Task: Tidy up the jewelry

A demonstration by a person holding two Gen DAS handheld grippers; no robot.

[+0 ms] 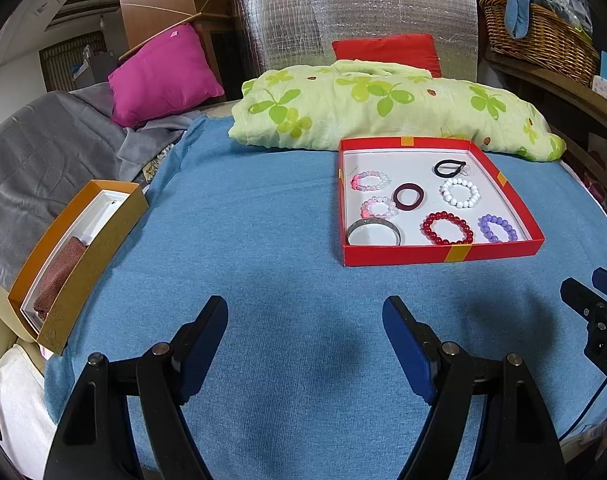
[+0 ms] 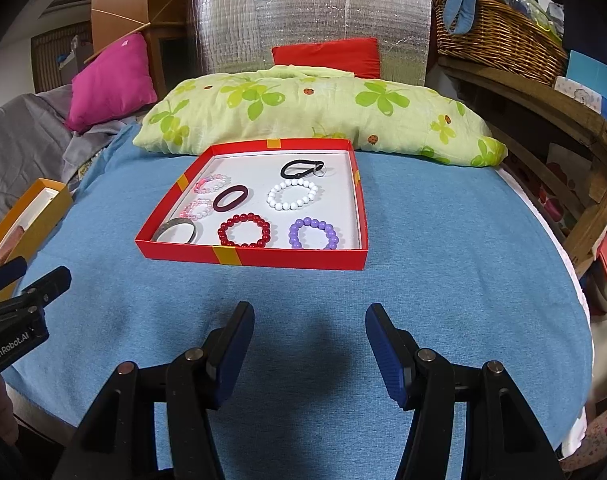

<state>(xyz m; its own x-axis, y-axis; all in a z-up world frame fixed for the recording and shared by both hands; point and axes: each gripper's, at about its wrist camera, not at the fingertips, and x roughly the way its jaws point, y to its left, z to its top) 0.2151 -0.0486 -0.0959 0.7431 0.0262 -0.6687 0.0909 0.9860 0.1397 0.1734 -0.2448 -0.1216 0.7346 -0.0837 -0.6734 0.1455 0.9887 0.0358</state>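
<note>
**Bracelets wait in red tray as two empty grippers hover over blue bedspread**

Both grippers hang above a blue knit cover [image 2: 443, 240], jaws apart and holding nothing. The left gripper [image 1: 305, 344] stands wider than the right gripper [image 2: 309, 344]. The jewelry lies ahead of both: from the left jaws it sits forward and to the right, from the right jaws forward and slightly left, all of it inside a shallow red cardboard tray [image 2: 287, 259] with a white floor.

Nearest the right jaws are a red bead bracelet [image 2: 244, 230] and a purple bead bracelet [image 2: 313, 234], both glossy round beads likely strung on elastic, so light, slippery and apt to roll. A grip across one side of the loop, pinching the strand rather than a single bead, looks safest. Beyond them lie a white bead bracelet [image 2: 292, 195], two pink-and-white bead bracelets [image 2: 212, 183], a maroon hair tie [image 2: 230, 198] and a black hair tie [image 2: 301, 169], the ties soft and easily squashed flat. A metal bangle [image 2: 177, 231] at the tray's near left corner looks rigid and smooth; it would need a pinch on its rim.

Far to the left of the left jaws, an open gold box [image 1: 69, 264] with a white lining holds a folded reddish cloth [image 1: 59, 276].
</note>
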